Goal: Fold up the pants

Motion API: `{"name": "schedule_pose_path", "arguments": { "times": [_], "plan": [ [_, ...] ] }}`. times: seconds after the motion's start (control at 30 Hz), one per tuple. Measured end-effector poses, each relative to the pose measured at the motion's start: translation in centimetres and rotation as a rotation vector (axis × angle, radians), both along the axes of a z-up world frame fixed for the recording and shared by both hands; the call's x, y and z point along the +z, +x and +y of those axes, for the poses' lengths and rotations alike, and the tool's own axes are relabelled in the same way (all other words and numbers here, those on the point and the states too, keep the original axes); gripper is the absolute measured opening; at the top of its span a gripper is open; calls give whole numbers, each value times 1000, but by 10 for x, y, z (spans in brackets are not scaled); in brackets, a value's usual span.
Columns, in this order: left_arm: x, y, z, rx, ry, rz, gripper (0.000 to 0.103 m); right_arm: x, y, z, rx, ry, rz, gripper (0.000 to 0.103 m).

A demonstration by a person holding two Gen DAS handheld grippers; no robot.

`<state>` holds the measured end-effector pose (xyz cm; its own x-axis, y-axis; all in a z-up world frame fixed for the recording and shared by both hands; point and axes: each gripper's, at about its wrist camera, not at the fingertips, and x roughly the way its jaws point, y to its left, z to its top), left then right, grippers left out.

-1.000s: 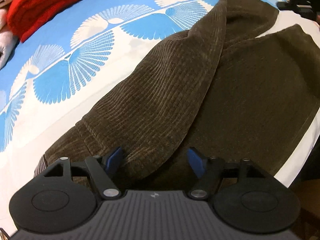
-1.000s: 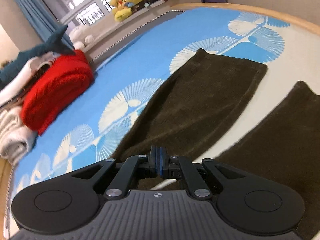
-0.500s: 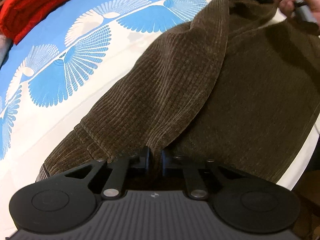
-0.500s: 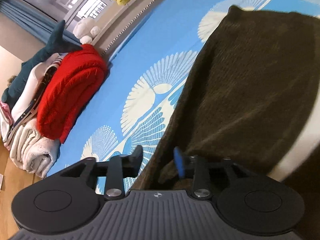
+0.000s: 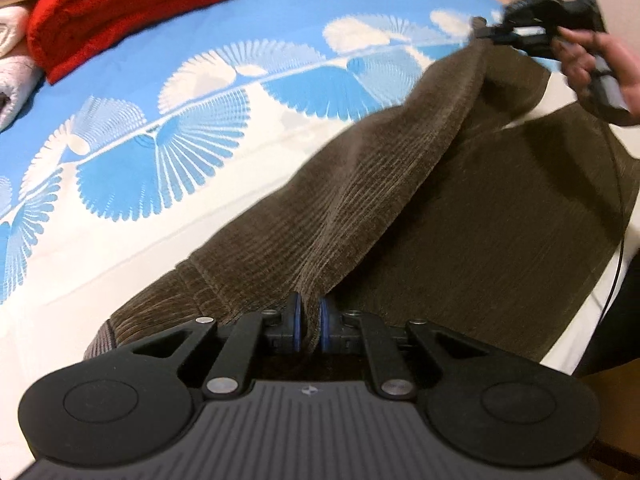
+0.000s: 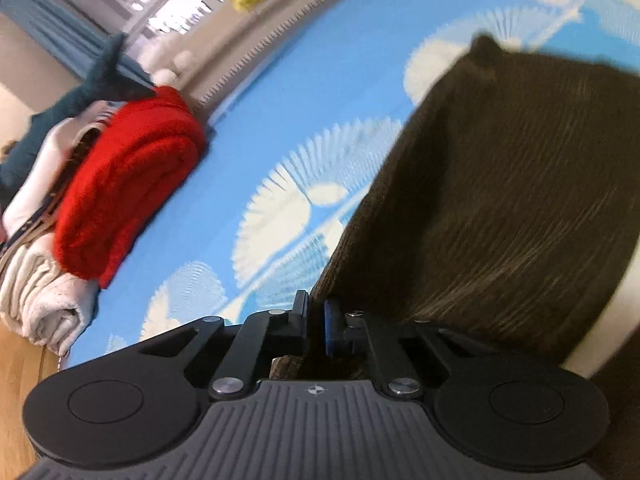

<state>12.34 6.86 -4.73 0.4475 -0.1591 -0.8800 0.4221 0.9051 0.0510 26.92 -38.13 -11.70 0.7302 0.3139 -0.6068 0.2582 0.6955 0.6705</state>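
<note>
Brown corduroy pants [image 5: 460,216] on the bed [image 5: 120,240], one leg now lifted off the sheet along its outer edge. Left tool [image 5: 309,322], wide a second ago, now pinching the waist end; right tool [image 5: 504,34] now clamped on the hem. Likely next: leg over leg. Open bed beyond; red blanket [image 5: 120,4] well apart; bed edge close at right.

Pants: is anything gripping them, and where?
Both grip the pants: left gripper pinches the waist end, right gripper one leg's edge near the hem.
</note>
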Motion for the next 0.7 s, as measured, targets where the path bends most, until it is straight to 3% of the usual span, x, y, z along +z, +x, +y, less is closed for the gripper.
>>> {"name": "schedule_pose_path", "arguments": {
  "times": [0.13, 0.27, 0.37, 0.47, 0.5, 0.6, 0.63, 0.67, 0.7],
  "plan": [
    [16, -24, 13, -15, -22, -37, 9, 41, -51, -11, 58, -90, 0, 7],
    [16, -60, 26, -87, -10, -15, 6, 53, -121, -29, 133, -112, 68, 7],
    [1, -83, 33, -161, 25, 50, 5, 42, -175, -31, 250, -151, 155, 7],
    [-14, -94, 36, -227, 67, 112, 5, 14, -205, -20, 447, -186, 309, 8],
    [-14, -96, 39, -238, 47, 117, 6, 7, -210, -17, 497, -208, 339, 9],
    [7, -90, 53, -182, -97, 76, 16, 10, -214, -20, 516, -296, 284, 11],
    [14, -85, 58, -135, -130, 41, 31, 15, -212, -24, 489, -307, 245, 11],
    [19, -81, 62, -82, -143, 11, 40, 22, -209, -30, 444, -318, 187, 11],
    [21, -76, 67, -26, -146, -8, 40, 26, -206, -35, 392, -323, 127, 14]
  ]
}}
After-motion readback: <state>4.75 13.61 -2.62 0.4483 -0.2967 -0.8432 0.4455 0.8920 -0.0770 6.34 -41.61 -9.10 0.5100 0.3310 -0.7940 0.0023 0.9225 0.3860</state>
